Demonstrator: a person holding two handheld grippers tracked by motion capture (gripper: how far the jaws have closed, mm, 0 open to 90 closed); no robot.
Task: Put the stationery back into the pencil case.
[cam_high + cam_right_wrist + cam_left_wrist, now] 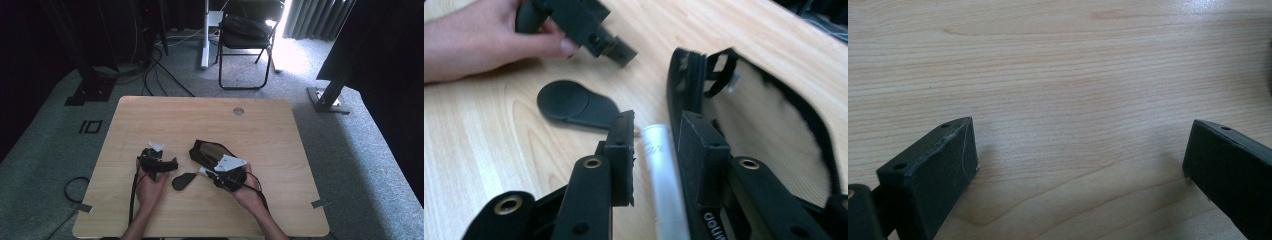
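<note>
My right gripper (206, 172) (656, 127) is shut on a white tube (664, 170), whose tip (202, 171) pokes out past the jaws. Just beyond it lies an open black pouch (207, 151) (769, 115) with a pale lining, its mouth facing the tube. A flat black paddle-shaped piece (182, 181) (574, 104) lies on the table between the two hands. My left gripper (167, 165) (1080, 145) stands open low over bare wood with nothing between its jaws. It also appears at the top of the right gripper view, held in a hand (484, 42).
The wooden table (210, 120) has a round cable hole (238, 111) near its far edge. Behind it on the carpet stand a black folding chair (247, 35) and loose cables (155, 70). Black stands flank both sides.
</note>
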